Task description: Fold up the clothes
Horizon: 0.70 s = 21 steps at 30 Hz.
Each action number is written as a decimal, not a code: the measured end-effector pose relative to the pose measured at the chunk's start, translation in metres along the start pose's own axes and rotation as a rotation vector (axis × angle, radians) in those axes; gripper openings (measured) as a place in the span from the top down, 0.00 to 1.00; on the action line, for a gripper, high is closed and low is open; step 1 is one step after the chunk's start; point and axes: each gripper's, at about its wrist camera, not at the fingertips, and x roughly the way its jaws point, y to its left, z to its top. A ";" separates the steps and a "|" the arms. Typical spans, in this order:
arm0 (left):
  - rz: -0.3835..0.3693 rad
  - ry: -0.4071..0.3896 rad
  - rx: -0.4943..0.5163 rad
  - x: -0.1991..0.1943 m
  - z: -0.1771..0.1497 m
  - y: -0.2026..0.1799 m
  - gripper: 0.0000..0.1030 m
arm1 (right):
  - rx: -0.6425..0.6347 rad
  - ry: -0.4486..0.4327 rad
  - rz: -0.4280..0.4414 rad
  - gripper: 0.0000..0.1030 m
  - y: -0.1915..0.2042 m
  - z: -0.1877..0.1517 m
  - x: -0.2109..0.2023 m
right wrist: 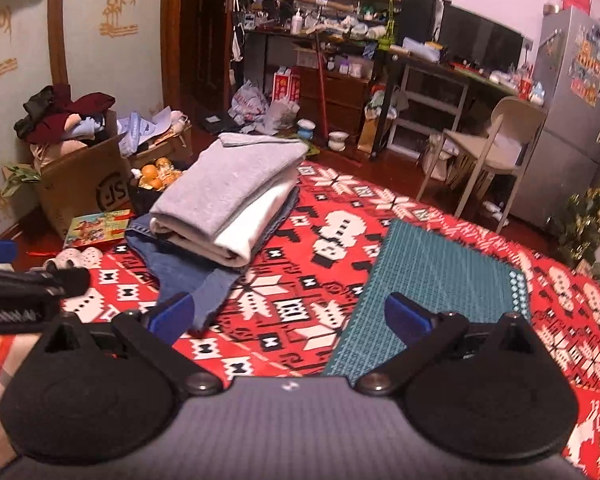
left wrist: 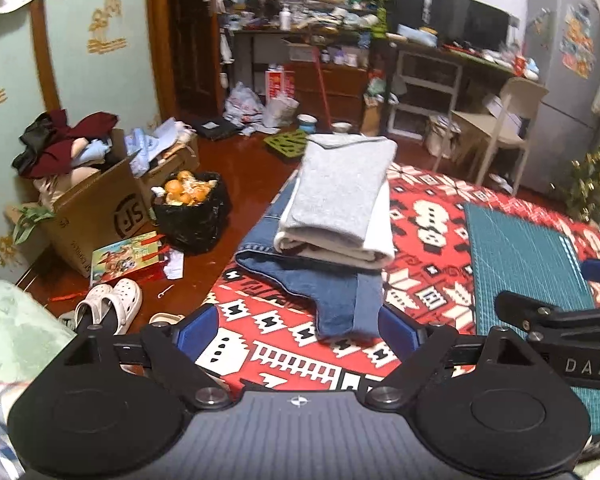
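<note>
While both grippers gape empty, folded clothes lie stacked.

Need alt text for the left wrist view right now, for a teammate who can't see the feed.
The open left gripper holds nothing, its blue fingers either side of the near end of blue jeans on a red patterned blanket. A folded grey garment tops the jeans; a green cutting mat lies right.

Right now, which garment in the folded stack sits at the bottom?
The blue jeans: they lie directly on the red patterned blanket, sticking out beneath the white garment and the grey one on top.
</note>
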 end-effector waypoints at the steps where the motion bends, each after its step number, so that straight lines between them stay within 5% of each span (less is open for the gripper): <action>1: 0.020 -0.010 -0.004 -0.001 -0.001 0.000 0.16 | -0.002 0.003 0.003 0.01 0.001 0.001 -0.001; 10: 0.031 0.020 -0.098 0.001 0.001 0.010 0.15 | 0.043 0.063 0.008 0.01 0.008 0.007 0.006; 21: 0.038 0.041 -0.100 0.009 -0.001 0.012 0.15 | 0.120 0.106 0.014 0.01 -0.001 0.004 0.023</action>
